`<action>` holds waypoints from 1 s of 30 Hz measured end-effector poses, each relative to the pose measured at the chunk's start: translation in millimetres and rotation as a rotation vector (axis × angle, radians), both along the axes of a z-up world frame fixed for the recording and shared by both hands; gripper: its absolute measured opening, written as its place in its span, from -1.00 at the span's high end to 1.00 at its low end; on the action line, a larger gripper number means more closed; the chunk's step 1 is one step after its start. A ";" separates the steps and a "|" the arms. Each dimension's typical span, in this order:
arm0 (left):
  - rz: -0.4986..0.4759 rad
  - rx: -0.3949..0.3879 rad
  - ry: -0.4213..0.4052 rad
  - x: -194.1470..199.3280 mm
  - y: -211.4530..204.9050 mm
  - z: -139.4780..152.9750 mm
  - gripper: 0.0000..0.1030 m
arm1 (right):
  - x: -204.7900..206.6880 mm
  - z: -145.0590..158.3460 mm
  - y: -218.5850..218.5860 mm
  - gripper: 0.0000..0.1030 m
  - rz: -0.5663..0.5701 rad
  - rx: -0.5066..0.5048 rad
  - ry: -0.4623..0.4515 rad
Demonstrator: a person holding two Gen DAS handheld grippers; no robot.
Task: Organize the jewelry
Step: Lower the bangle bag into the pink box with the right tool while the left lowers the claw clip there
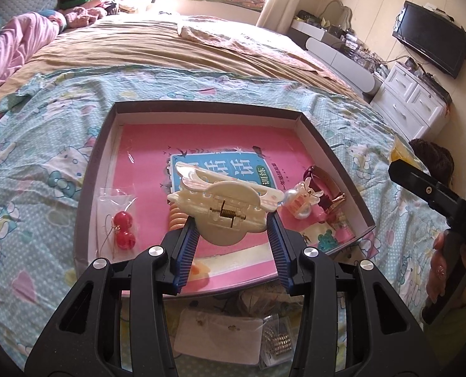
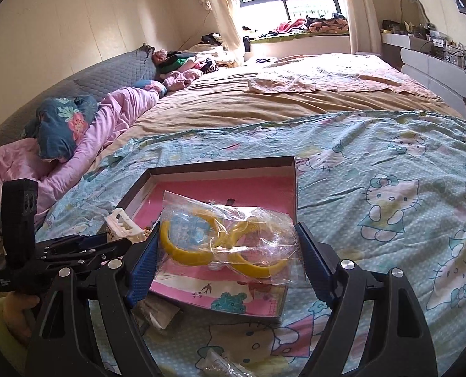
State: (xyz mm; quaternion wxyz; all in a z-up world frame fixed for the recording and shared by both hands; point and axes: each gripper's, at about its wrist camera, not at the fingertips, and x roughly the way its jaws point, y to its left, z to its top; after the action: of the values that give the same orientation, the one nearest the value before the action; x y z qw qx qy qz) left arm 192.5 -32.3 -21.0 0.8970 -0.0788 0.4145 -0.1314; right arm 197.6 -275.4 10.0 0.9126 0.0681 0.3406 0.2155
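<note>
Bedspread with cartoon cats carries the shallow box (image 1: 336, 157). At nine o'clock the left claw (image 1: 231, 216) grips the cream hair clip (image 1: 223, 210) over it; lower gently. At three o'clock the right claw (image 2: 229, 251) pinches the bagged yellow bangles (image 2: 220, 245); set beside.
</note>
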 end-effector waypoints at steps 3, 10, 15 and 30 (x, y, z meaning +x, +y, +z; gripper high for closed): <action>-0.009 0.004 0.015 5.7 -1.3 -6.3 0.31 | 3.1 -4.2 3.7 -0.54 -0.003 -0.019 0.001; -0.024 0.019 0.044 9.5 -3.3 -17.4 0.31 | 15.0 -18.6 17.5 -0.54 0.014 -0.032 0.038; -0.026 0.026 0.049 9.9 -2.9 -18.8 0.31 | 18.0 -26.4 27.6 -0.54 0.032 -0.035 0.058; 0.004 0.031 0.044 1.8 7.6 -17.2 -0.11 | 31.3 -49.3 41.8 -0.60 0.051 -0.073 0.127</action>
State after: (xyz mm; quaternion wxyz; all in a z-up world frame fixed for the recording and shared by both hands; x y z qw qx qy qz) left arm 194.3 -24.7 -38.2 0.8890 -0.0686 0.4361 -0.1214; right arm 228.9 -233.6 -39.3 0.8854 0.0398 0.4069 0.2212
